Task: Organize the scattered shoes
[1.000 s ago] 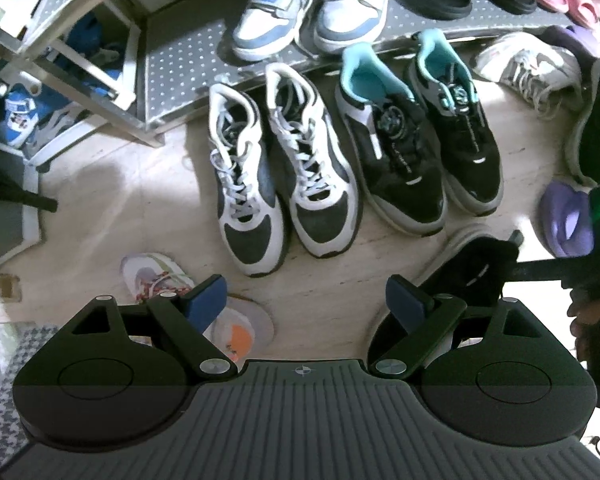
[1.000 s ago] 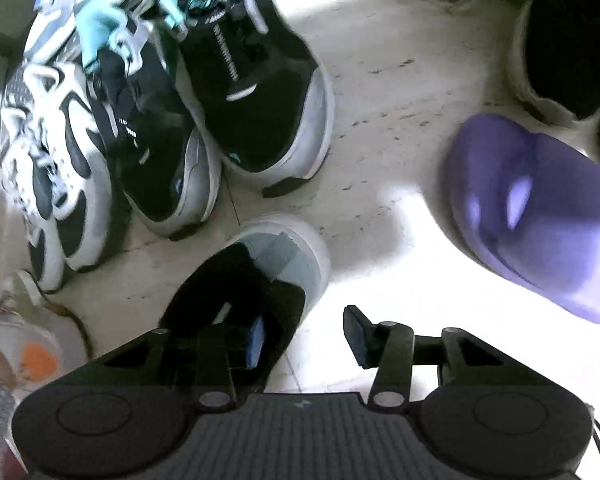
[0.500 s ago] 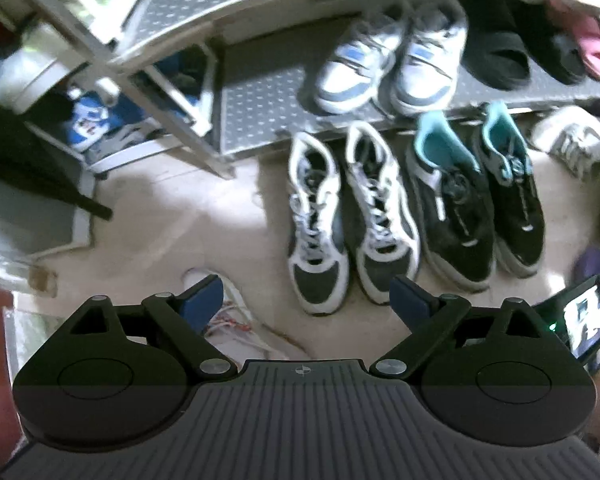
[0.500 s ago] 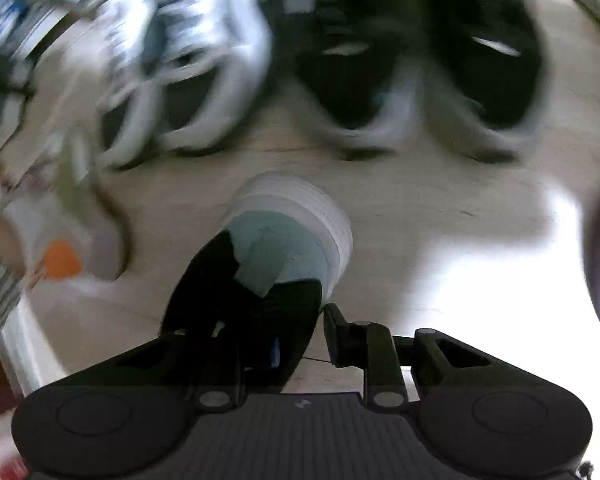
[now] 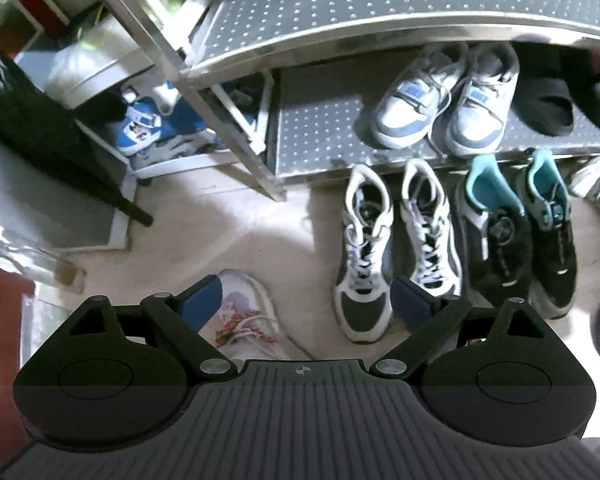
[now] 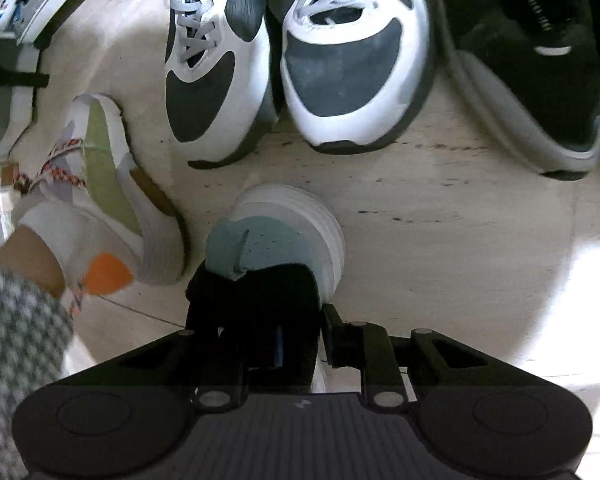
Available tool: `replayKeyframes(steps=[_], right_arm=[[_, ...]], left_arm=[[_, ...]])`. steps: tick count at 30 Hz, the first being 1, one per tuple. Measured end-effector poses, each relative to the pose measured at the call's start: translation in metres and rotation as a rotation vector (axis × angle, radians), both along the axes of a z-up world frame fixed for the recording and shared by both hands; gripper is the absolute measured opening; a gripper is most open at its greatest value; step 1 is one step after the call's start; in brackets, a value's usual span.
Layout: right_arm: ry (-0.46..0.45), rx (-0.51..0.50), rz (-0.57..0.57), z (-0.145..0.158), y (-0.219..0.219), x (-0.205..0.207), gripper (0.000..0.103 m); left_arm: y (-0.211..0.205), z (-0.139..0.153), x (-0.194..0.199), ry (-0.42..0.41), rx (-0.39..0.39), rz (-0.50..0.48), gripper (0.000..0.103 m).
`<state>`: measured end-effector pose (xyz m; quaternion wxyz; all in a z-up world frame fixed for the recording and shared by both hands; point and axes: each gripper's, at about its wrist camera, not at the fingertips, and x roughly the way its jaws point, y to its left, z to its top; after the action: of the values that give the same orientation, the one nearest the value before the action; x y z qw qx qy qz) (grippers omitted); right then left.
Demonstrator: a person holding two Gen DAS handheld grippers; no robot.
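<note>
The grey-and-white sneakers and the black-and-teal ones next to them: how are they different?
The grey-and-white sneakers have white lace-up fronts; the black-and-teal sneakers show a round dial where laces would be. The first pair has grey toes with white trim; the second is mostly black with teal linings. The grey-and-white pair sits nearer the rack's leg. Both pairs stand side by side on the floor, heels toward the rack.

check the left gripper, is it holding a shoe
No, the left gripper is open with nothing between its blue pads; only the right gripper is shut on the black shoe.
</note>
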<state>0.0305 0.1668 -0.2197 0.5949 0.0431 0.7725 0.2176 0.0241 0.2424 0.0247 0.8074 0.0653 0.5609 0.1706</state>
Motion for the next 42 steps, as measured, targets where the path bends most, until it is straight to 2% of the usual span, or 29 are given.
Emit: replayKeyframes(steps=[5,7,11,12,14,15,16,17,19,22,24,25,29,31,33,36,42], right_arm=[[0.010,-0.009,0.010,-0.005,0.028,0.000,0.022],[0.024,-0.021,-0.032,-0.006,0.031,0.004,0.025],[0.051,-0.010,-0.193,-0.003,0.018,0.007,0.025],[0.052,-0.003,-0.222,-0.002,0.014,0.008,0.028],[0.040,0.035,-0.186,0.004,0.012,0.008,0.036],[0.032,0.058,-0.156,0.009,0.012,0.010,0.044],[0.047,0.069,-0.121,0.016,0.010,0.015,0.066],[0.073,0.075,-0.083,0.022,0.007,0.018,0.080],[0.104,0.087,-0.019,0.038,-0.009,0.022,0.081],[0.052,0.047,0.010,0.064,-0.057,0.025,0.082],[0.026,0.018,-0.020,0.078,-0.092,0.035,0.082],[0.002,-0.010,-0.070,0.090,-0.133,0.042,0.081],[-0.139,-0.104,-0.219,0.109,-0.233,0.072,0.078],[-0.204,-0.152,-0.312,0.124,-0.283,0.095,0.077],[-0.242,-0.179,-0.433,0.140,-0.332,0.114,0.077],[-0.327,-0.228,-0.494,0.152,-0.364,0.127,0.076],[-0.498,-0.326,-0.616,0.176,-0.428,0.154,0.073]], left_arm=[[0.011,-0.009,0.002,0.020,-0.015,0.042,0.094],[0.010,-0.010,0.002,0.023,-0.017,0.041,0.094],[0.006,-0.016,0.002,0.039,-0.018,0.021,0.094],[0.004,-0.017,0.002,0.040,-0.017,0.017,0.094],[0.001,-0.021,0.002,0.052,-0.021,0.011,0.094],[-0.002,-0.024,0.002,0.060,-0.023,0.005,0.094],[-0.005,-0.026,0.002,0.065,-0.023,-0.002,0.094],[-0.009,-0.027,0.002,0.069,-0.023,-0.013,0.094],[-0.017,-0.028,0.004,0.073,-0.025,-0.032,0.094],[-0.043,-0.029,0.007,0.067,-0.060,-0.100,0.094],[-0.063,-0.028,0.007,0.057,-0.106,-0.148,0.094],[-0.070,-0.027,0.006,0.053,-0.124,-0.165,0.094],[-0.128,-0.024,0.000,0.010,-0.324,-0.314,0.090],[-0.154,-0.025,0.001,0.011,-0.386,-0.392,0.084],[-0.179,-0.026,0.003,0.012,-0.444,-0.468,0.083],[-0.210,-0.025,0.007,0.011,-0.480,-0.562,0.083],[-0.250,-0.020,0.009,-0.016,-0.628,-0.689,0.085]])
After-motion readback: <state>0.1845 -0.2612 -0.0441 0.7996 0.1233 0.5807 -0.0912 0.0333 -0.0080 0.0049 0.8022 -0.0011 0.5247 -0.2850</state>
